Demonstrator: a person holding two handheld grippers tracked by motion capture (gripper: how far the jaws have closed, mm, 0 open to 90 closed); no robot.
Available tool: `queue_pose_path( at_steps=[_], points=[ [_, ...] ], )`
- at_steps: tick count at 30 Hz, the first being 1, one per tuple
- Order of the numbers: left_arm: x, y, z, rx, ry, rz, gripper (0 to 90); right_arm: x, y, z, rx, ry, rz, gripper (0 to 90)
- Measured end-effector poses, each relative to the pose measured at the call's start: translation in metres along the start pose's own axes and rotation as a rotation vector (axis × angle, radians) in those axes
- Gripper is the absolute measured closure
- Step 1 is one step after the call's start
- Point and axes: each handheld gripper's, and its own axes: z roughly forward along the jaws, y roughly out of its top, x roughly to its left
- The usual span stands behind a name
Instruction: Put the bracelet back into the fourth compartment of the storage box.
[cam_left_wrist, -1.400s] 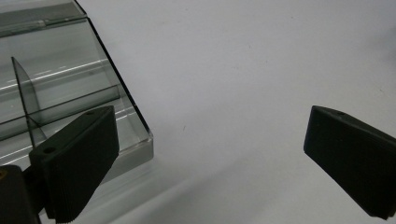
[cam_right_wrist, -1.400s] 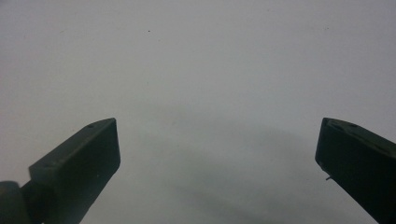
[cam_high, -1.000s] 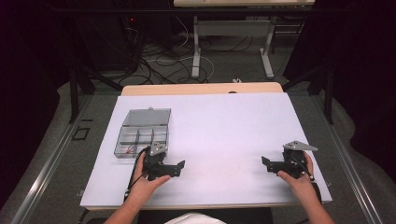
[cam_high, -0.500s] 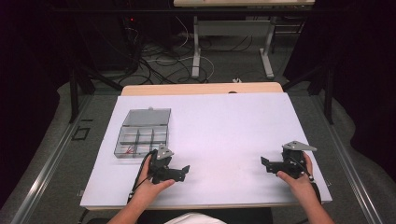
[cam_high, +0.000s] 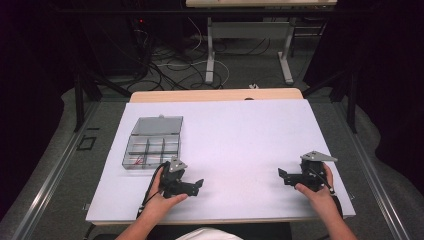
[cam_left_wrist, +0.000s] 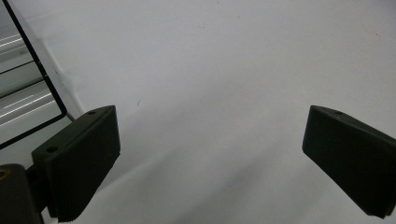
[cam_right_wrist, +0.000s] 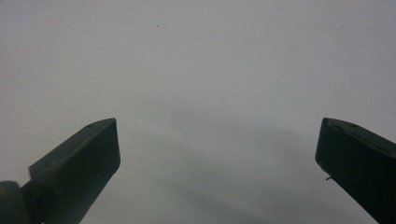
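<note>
1. In the high view, the left hand-held gripper (cam_high: 197, 186) sat low and left of centre, just below and right of the clear compartment box (cam_high: 153, 142), close to the box's near right corner without touching it.
2. Its own view showed its jaws spread wide with nothing between them but the bare white counter (cam_left_wrist: 224, 70); the black-edged corner of the compartment box (cam_left_wrist: 28, 93) lay at the left edge of that frame, beside the left jaw and outside the gap.
3. The right hand-held gripper (cam_high: 283, 176) rested at the lower right of the high view, well apart from the box. In the right gripper view its jaws also stood wide apart over plain white counter (cam_right_wrist: 196, 70), holding nothing.
4. The box lay flat at the left of the high view, its lid apparently swung open toward the top of the frame and the divided tray nearer the person. Something small and reddish sat in the tray's lower left compartment; it was too small to identify.
5. Judged from this, the work appeared to be at its very start: neither hand-held gripper had made contact, and nothing lay loose on the counter.
6. What remained seemed to be everything: closing in on the box, taking hold of it or its contents, and whatever handling follows. The left hand-held gripper was the better placed to begin.
</note>
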Motion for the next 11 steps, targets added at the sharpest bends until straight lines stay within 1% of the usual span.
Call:
queue_pose_path(
  at_steps=[11],
  points=[
    [0.0015,0.0003,-0.0009,-0.005,0.000,-0.007,4.2,-0.0002,-0.0003,0.0002,-0.001,0.001,0.000,0.0]
  ],
)
